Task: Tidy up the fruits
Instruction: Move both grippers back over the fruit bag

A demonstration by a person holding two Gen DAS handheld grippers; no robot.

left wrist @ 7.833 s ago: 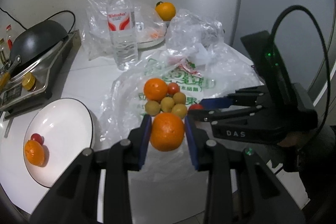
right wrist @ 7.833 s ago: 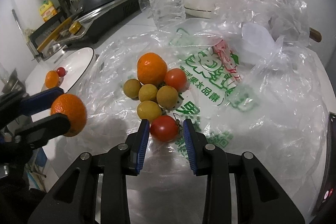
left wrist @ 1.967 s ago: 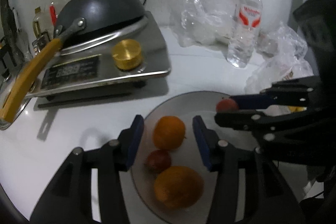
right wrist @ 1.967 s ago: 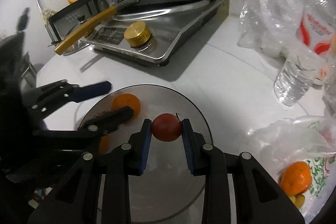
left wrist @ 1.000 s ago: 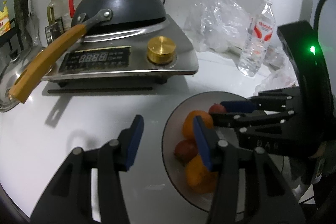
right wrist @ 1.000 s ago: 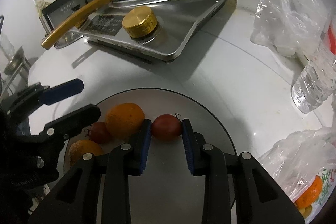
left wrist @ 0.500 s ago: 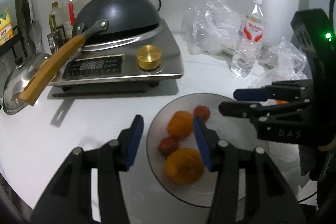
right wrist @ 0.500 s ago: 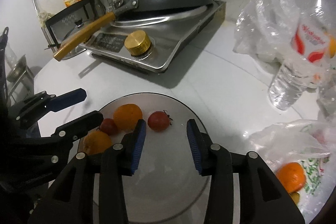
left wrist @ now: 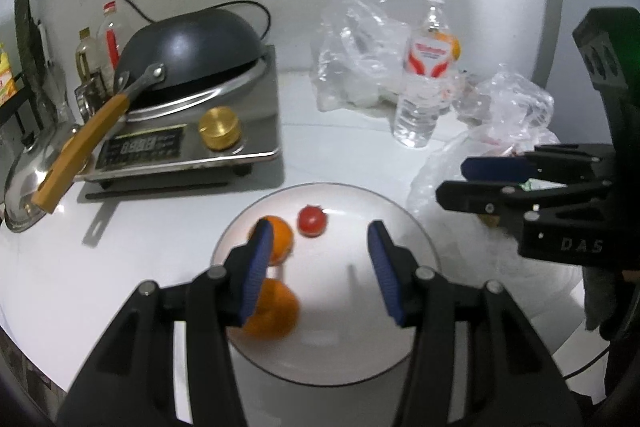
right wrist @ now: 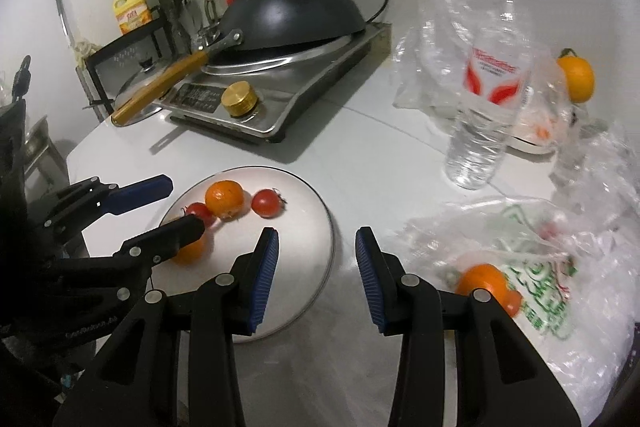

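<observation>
A white plate (left wrist: 340,327) (right wrist: 304,211) carries two oranges and two tomatoes. In the right wrist view one orange (right wrist: 224,199) lies between a tomato (right wrist: 266,203) and a second tomato (right wrist: 200,213); the other orange (right wrist: 188,251) is half hidden by my left gripper (right wrist: 176,205). My left gripper (left wrist: 320,267) hangs open above the plate with nothing between its fingers. My right gripper (right wrist: 316,275) (left wrist: 452,181) is open and empty over the plate's right rim. Another orange (right wrist: 488,287) lies on the printed plastic bag (right wrist: 540,267).
An induction cooker (left wrist: 192,143) with a black wok (left wrist: 192,51) and its wooden handle stands behind the plate. A water bottle (right wrist: 488,87), crumpled clear bags (left wrist: 352,59) and one more orange (right wrist: 576,79) sit at the back right. Bottles and a rack line the left wall.
My right gripper let go of the tomato, which now rests on the plate beside the orange. Both grippers have drawn back and up from the plate, toward the bag side.
</observation>
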